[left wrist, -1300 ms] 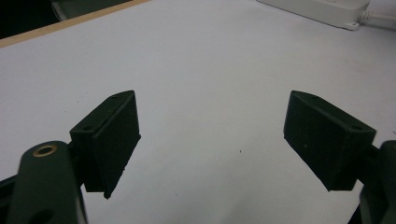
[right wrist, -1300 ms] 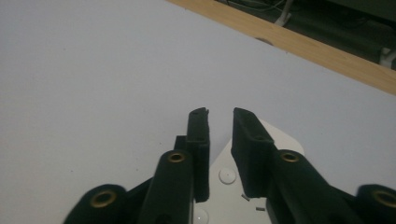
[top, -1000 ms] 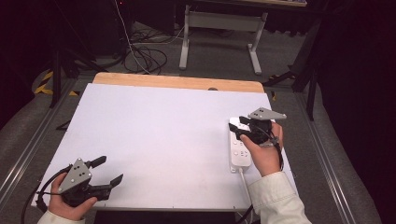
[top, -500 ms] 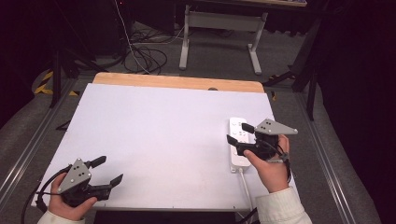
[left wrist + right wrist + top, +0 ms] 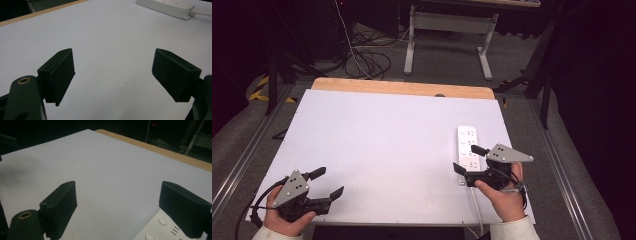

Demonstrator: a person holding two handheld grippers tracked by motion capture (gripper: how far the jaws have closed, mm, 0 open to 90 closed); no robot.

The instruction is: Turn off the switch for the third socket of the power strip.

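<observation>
The power strip (image 5: 467,152) lies flat on the white worktop (image 5: 377,150), near its right edge and well short of the wooden strip (image 5: 402,88) along the far side, with its white cable (image 5: 477,210) running off the near end toward the person. The right gripper (image 5: 466,161) hovers over the near half of the power strip with its jaws spread wide and nothing between them; in the right gripper view one jaw hangs above the strip's socket face (image 5: 160,227) and the other over bare worktop beside it. The left gripper (image 5: 326,183) rests far to the left of the power strip, near the front edge of the worktop, jaws likewise parted and empty; from the left gripper view the power strip (image 5: 166,6) shows well apart at the far side. The strip looks like a rigid plastic bar, light but long, smooth and somewhat slippery on its sides, and the trailing cable will likely drag and twist it when lifted. A sound hold would probably be across its narrow width near the middle, the jaws closing on the two long sides rather than on the cable end.
</observation>
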